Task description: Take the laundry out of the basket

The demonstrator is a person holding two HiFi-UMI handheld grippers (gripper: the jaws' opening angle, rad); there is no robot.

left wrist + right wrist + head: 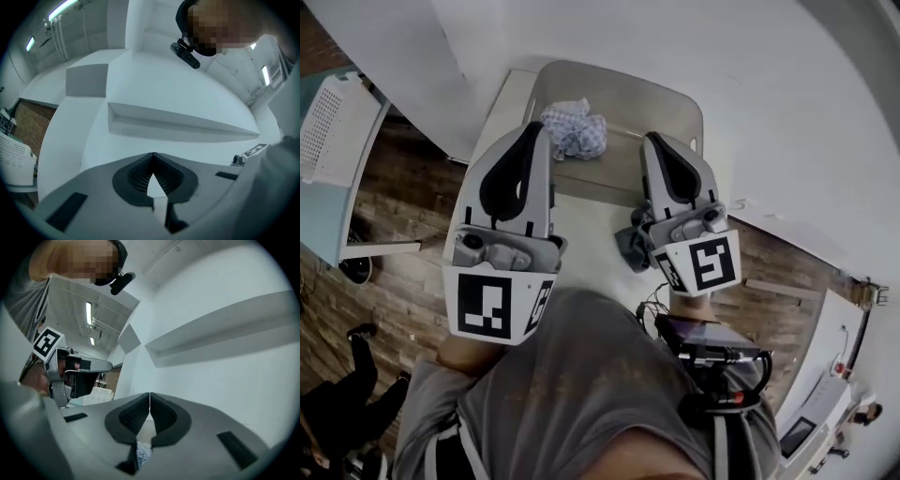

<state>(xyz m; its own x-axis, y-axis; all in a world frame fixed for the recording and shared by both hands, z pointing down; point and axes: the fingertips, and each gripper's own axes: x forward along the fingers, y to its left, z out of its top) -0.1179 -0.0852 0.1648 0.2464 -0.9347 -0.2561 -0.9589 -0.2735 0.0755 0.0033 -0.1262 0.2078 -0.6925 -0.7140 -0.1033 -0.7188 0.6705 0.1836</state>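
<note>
**Two shut claws wait by the cloth in the basket**

The beige basket (680,101) sits on the white table (581,239), at 12 o'clock from the person. One checked cloth (574,129) lies inside it, on the basket's 9 o'clock side. It is the only laundry I can see, and it is not out yet.

The cloth is scrunched into a lump. It looks a bit longer from side to side, so its long way runs from about 9 o'clock to 3 o'clock. It has no tip that points anywhere.

The left gripper (536,131) is held up over the near edge of the basket, with its nose toward 12 o'clock. In the head view its tip looks just beside the cloth. Its claw is pressed together at the tips, with nothing in it.

The right gripper (654,141) is at 3 o'clock of the cloth, a little apart from it, and points the same way. Its claw is together too, pad against pad. In the right gripper view a scrap of checked cloth shows through the hole behind the pads. I cannot tell if it is caught there or just lies beyond.

I think the grippers are held side by side so that either one can reach the cloth. The left one looks closer. A claw must open before it can grab the lump, and it would do best to bite across the short way.
</note>
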